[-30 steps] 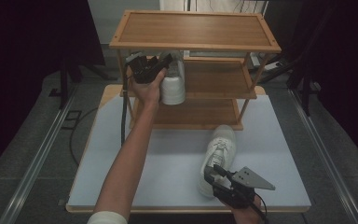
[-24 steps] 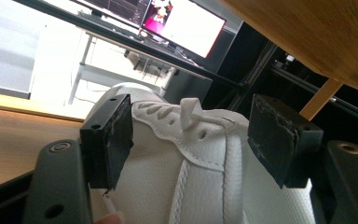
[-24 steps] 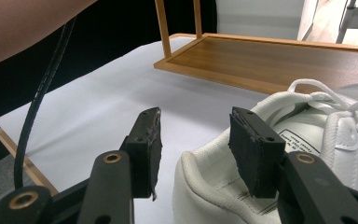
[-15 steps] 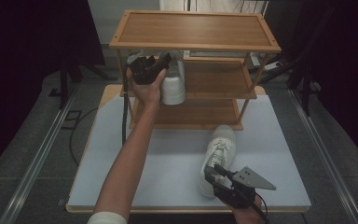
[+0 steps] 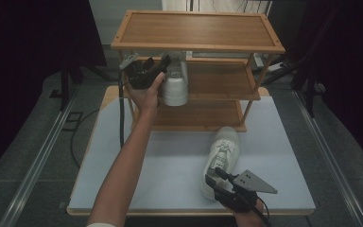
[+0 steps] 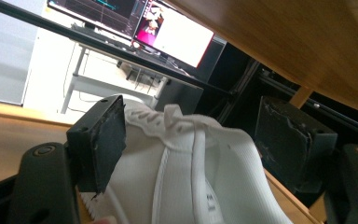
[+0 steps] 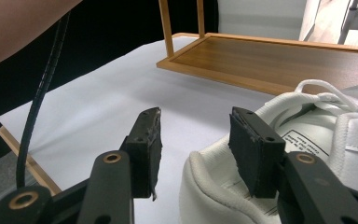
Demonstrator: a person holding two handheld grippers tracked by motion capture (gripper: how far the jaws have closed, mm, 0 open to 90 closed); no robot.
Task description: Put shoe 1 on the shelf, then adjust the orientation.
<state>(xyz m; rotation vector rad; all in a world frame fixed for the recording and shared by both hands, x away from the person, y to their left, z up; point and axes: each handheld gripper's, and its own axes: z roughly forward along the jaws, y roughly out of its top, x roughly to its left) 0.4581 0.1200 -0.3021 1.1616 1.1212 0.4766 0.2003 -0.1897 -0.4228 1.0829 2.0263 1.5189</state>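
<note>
Toe of shelf shoe [image 5: 175, 85] hidden under top board of rack [image 5: 198, 46]. Left gripper [image 5: 163, 65] just opening, jaws spread around its heel. Right gripper [image 7: 193, 151] spread, straddling heel wall of table shoe [image 7: 307, 140], pads not clearly pressing.

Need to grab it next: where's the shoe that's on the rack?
High view: the shoe sits at the left end of the rack's middle shelf, beside the left gripper.

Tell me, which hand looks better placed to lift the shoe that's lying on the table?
Right. The right gripper sits open at the heel of the shoe on the table, one jaw already inside its collar. The left gripper, jaws just opened, is up at the rack around the shelved shoe.
</note>
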